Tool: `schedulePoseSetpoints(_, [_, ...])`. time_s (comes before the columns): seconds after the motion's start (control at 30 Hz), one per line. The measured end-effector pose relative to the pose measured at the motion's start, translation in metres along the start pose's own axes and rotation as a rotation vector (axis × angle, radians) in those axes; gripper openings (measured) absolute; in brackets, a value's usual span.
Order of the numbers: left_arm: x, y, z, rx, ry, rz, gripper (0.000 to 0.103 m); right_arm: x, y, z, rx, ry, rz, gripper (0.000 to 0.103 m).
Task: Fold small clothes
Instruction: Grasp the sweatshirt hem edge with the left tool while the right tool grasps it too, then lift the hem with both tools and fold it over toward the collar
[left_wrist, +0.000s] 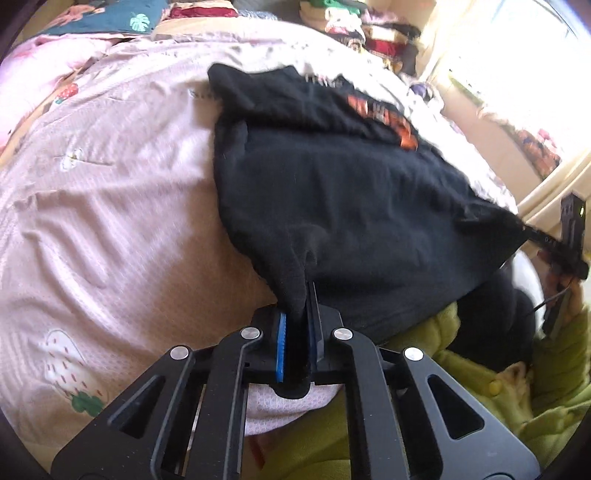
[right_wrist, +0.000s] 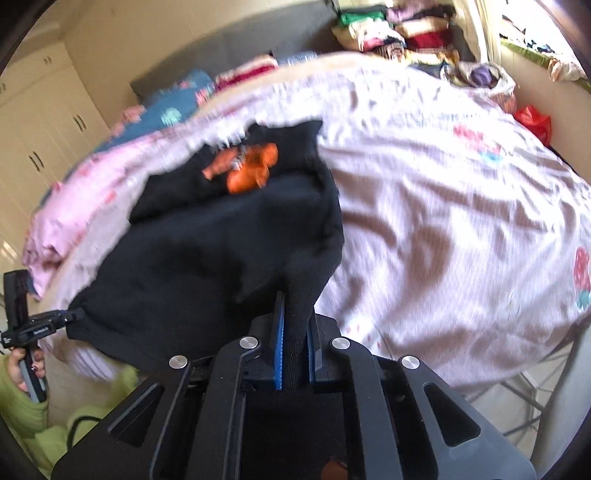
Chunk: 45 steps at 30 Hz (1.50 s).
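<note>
A black garment (left_wrist: 351, 192) with an orange print (left_wrist: 388, 118) lies on the pink bedspread (left_wrist: 110, 203), its near edge lifted. My left gripper (left_wrist: 297, 314) is shut on one near corner of it. My right gripper (right_wrist: 295, 325) is shut on the other near corner; the garment (right_wrist: 207, 258) stretches between them. The right gripper also shows in the left wrist view (left_wrist: 532, 230), at the far right, pinching that corner. The left gripper shows in the right wrist view (right_wrist: 70, 315), at the left edge. The orange print (right_wrist: 247, 170) lies at the garment's far end.
Stacks of folded clothes (left_wrist: 354, 26) sit at the far side of the bed. A blue pillow (right_wrist: 177, 99) and a pink blanket (right_wrist: 74, 206) lie near the headboard. White wardrobes (right_wrist: 37, 122) stand at left. The person's green sleeve (left_wrist: 498, 387) is below the garment.
</note>
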<state>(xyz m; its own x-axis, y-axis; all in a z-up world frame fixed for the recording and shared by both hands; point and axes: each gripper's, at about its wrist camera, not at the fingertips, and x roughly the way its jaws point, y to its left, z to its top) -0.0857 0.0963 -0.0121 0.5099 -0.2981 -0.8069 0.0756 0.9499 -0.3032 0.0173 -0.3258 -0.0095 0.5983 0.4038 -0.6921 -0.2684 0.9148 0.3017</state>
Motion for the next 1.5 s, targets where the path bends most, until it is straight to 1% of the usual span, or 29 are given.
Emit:
schedulePoseSetpoints(0.2, [-0.028,0.013,0.025,-0.05,-0.087,-0.061,0.002,-0.022,0.007,0.022,0.005,-0.121,0.006,0.008])
schedulePoseSetpoints(0.43, [-0.056,0.016,0.056,-0.056,-0.203,-0.068,0.002,-0.034,0.01,0.055,0.028,-0.208,0.019,0.008])
schedulePoseSetpoints(0.63, [-0.062,0.02,0.084,-0.083,-0.277,-0.071,0.002,-0.029,0.018,0.087,0.017,-0.263,0.011,0.008])
schedulePoseSetpoints(0.83, [-0.061,0.028,0.109,-0.113,-0.325,-0.085,0.002,-0.014,0.018,0.119,0.036,-0.279,-0.006,0.008])
schedulePoseSetpoints(0.97, [-0.056,0.037,0.124,-0.152,-0.348,-0.1,0.002,0.001,0.015,0.136,0.063,-0.272,-0.004,0.008])
schedulePoseSetpoints(1.13, [-0.043,0.046,0.143,-0.195,-0.365,-0.107,0.002,0.027,0.013,0.153,0.077,-0.25,-0.023,0.008])
schedulePoseSetpoints(1.27, [-0.031,0.05,0.157,-0.212,-0.372,-0.104,0.002,0.043,0.008,0.161,0.09,-0.235,-0.04,0.008])
schedulePoseSetpoints(1.5, [-0.016,0.055,0.172,-0.219,-0.378,-0.071,0.002,0.069,0.0,0.17,0.108,-0.226,-0.06,0.008])
